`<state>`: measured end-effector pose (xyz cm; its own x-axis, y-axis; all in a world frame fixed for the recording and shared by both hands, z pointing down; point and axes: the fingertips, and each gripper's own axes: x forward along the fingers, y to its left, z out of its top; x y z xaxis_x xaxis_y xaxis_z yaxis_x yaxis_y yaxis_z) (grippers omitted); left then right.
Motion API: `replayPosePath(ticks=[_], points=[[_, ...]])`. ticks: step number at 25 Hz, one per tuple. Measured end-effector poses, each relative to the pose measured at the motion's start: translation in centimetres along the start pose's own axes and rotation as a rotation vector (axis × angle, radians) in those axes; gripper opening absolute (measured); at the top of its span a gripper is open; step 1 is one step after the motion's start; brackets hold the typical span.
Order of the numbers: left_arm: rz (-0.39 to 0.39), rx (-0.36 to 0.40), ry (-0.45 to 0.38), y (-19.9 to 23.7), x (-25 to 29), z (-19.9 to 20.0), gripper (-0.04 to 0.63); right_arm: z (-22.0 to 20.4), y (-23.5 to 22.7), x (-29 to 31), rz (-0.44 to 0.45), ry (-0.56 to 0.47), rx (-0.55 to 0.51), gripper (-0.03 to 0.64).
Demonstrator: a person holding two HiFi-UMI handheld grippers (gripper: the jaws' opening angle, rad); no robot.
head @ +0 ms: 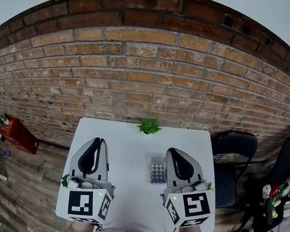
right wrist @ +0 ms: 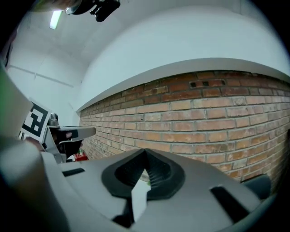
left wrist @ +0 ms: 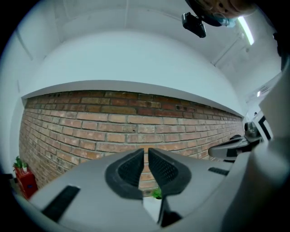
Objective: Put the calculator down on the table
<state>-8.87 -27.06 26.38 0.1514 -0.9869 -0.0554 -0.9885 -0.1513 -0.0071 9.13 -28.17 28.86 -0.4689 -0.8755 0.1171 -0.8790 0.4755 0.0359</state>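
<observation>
A small grey calculator [head: 157,169] with purple keys lies flat on the white table [head: 129,158], just left of my right gripper [head: 173,151] and apart from it. That gripper is shut with nothing in it; in the right gripper view its jaws [right wrist: 145,152] meet at the tips and point level at the brick wall. My left gripper [head: 98,140] hangs over the table's left half, also raised and level. Its jaws [left wrist: 145,149] stand together with only a thin slit between them and nothing inside.
A small green plant [head: 149,125] stands at the table's far edge against the brick wall [head: 150,76]. A black chair [head: 234,151] stands right of the table, with more chairs beyond. A red box [head: 18,133] lies on the floor at the left.
</observation>
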Motion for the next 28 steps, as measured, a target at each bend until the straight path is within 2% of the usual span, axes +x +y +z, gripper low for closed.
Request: replayPosePath(ticks=[7,28], points=[[-0.012,0.011,-0.025,-0.4,-0.1,1.4,0.037,1.9,-0.1,-0.6,-0.008,-0.047,-0.032,-0.003],[-0.04,0.012,0.009,-0.3,0.5,-0.2,0.037,1.0,0.1,0.5,-0.009,-0.039,-0.002,-0.002]])
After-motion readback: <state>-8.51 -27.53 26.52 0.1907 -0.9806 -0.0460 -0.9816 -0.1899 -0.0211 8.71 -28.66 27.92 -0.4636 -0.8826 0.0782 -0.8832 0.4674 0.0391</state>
